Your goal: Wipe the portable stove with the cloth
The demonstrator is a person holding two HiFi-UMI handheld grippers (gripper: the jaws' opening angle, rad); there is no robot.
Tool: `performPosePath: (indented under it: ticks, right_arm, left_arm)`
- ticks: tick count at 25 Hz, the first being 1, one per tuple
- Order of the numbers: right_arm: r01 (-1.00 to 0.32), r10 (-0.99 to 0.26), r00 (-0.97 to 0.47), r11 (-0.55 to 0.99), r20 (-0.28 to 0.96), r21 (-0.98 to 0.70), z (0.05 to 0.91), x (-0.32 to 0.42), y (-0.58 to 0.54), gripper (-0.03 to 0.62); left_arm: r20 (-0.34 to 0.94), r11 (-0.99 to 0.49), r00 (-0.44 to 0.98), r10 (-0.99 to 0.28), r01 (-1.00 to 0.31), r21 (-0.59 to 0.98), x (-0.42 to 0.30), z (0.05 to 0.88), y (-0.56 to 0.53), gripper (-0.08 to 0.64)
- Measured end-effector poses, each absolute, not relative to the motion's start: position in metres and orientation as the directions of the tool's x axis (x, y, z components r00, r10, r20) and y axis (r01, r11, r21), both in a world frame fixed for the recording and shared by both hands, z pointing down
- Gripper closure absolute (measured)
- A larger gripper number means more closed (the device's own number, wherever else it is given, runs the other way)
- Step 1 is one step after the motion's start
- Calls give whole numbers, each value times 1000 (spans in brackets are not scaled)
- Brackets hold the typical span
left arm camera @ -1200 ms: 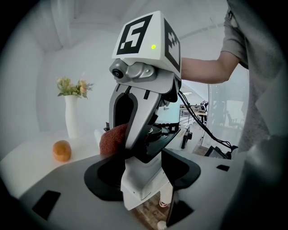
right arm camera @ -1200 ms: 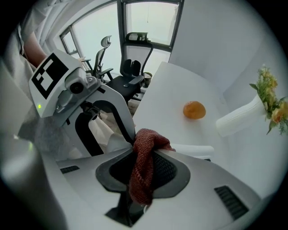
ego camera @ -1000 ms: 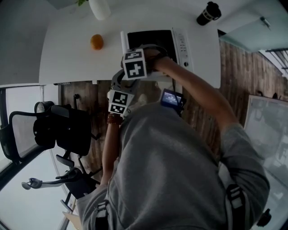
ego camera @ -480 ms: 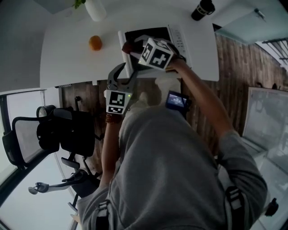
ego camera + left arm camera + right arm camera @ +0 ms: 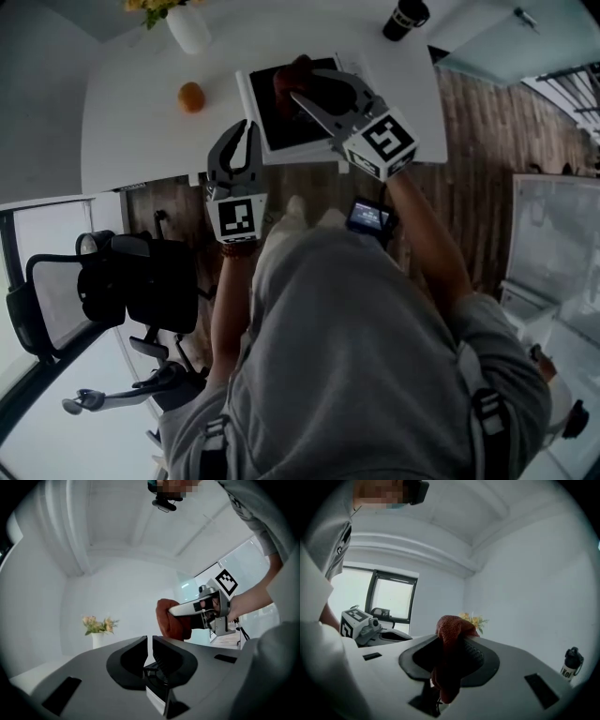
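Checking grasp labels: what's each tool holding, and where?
Right tool grips the cloth by its bunched middle; an end hangs below. Left tool just closed on nothing.

The person wears a grey hooded top [image 5: 356, 366] whose sleeves leave the forearms bare. Dark buckled straps [image 5: 486, 414] run near the bottom of the frame, and there is a brown beaded band [image 5: 236, 247] on the left wrist. The left tongs [image 5: 249, 131] and right tongs [image 5: 300, 86] are pale grey with dark-lined jaws, each bearing a white cube with black square markers.
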State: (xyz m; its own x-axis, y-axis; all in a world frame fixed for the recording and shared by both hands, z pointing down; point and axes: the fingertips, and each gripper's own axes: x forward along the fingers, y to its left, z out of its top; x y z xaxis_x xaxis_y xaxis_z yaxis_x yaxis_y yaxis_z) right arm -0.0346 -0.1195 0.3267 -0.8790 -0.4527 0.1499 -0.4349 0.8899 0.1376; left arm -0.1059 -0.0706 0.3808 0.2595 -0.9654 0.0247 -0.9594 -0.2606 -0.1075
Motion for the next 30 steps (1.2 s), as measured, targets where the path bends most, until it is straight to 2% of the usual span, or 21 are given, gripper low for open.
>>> performPosePath:
  ticks: [3, 6, 16, 30]
  right_arm:
    - [-498, -507, -862, 851, 15, 164, 309, -19, -104, 474]
    - [-544, -551, -834, 815, -23, 199, 308, -3, -81, 474]
    - [-651, -659, -752, 736, -28, 185, 324, 70, 20, 474]
    - [-636, -642, -766, 763, 24, 111, 375, 97, 183, 486]
  left_arm:
    - [43, -238, 234, -971, -964, -122, -102, 379, -65, 505]
    - [56, -230, 225, -973, -965, -127, -90, 384, -52, 506]
    - [73, -219, 210, -975, -963, -157, -36, 378, 25, 509]
    - [110, -231, 215, -970, -959, -163, 19, 403, 164, 512]
